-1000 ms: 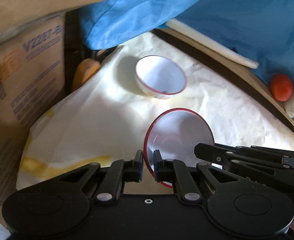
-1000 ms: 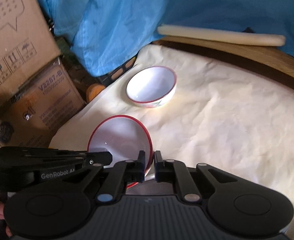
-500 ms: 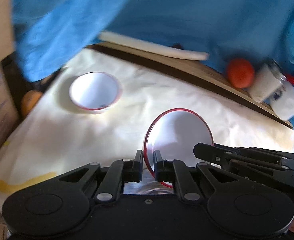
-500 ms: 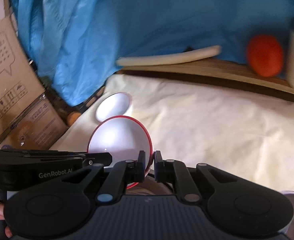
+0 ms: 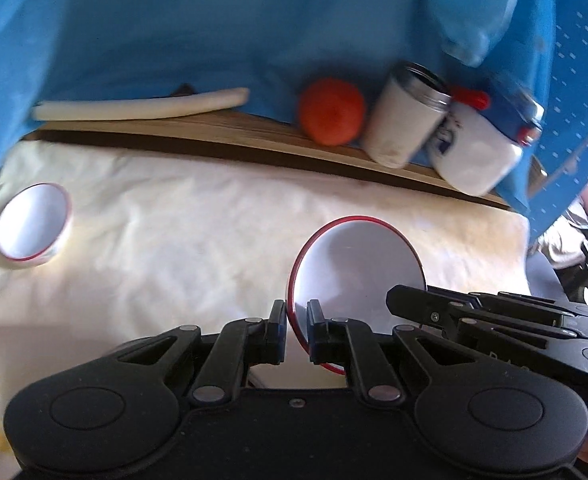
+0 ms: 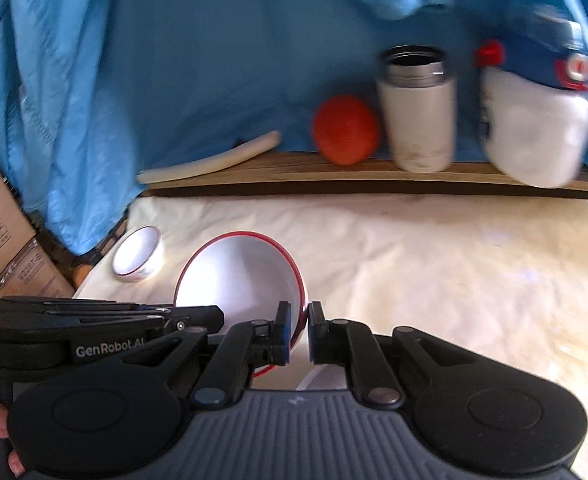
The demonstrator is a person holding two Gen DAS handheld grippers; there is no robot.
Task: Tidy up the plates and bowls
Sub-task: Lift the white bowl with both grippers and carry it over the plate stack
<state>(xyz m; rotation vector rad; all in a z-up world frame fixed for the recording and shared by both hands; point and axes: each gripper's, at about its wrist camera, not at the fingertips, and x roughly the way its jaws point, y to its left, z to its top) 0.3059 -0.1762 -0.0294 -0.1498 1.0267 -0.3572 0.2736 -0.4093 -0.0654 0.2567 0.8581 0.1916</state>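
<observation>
While both hand-held grippers (image 5: 297, 316) (image 6: 298, 316) clench one bowl (image 5: 356, 264) | bowls: 2 | second bowl (image 5: 31, 226) on cloth (image 5: 173, 220)

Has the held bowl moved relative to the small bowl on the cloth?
Yes. The held bowl has travelled rightward, away from the small bowl, toward the orange.

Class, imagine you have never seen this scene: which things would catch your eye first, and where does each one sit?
First, the red-rimmed white bowl held up in the foreground, with the left gripper and the right gripper each pinching its rim from opposite sides. Next, the orange fruit on the wooden ledge at the back, against the blue cloth. A smaller bowl sits on the cream sheet, far left.
</observation>
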